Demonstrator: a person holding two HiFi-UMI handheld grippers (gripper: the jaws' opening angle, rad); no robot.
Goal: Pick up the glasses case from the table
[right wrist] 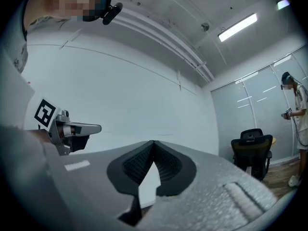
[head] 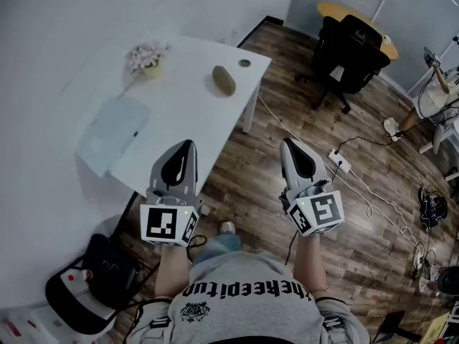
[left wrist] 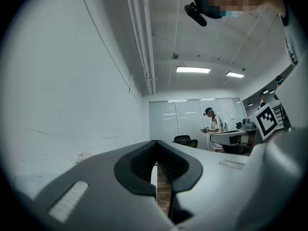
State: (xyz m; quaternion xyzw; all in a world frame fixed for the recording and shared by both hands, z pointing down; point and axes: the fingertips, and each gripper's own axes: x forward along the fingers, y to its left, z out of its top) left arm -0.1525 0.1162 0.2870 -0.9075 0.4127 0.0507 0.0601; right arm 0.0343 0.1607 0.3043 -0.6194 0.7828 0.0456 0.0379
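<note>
Glasses case (head: 224, 79): an olive-brown oval lying on the far right part of the white table (head: 186, 120), well apart from both grippers.
Left gripper (head: 188, 144): held over the table's near edge, roughly level; its tips meet with nothing between them.
Right gripper (head: 287, 142): out over the wood floor, right of the table; jaws together and empty.
Also on the table: a small pot of pale flowers (head: 147, 57) at the far left, a pale blue sheet (head: 115, 131) nearer.
Far right: a black office chair (head: 351, 49).
</note>
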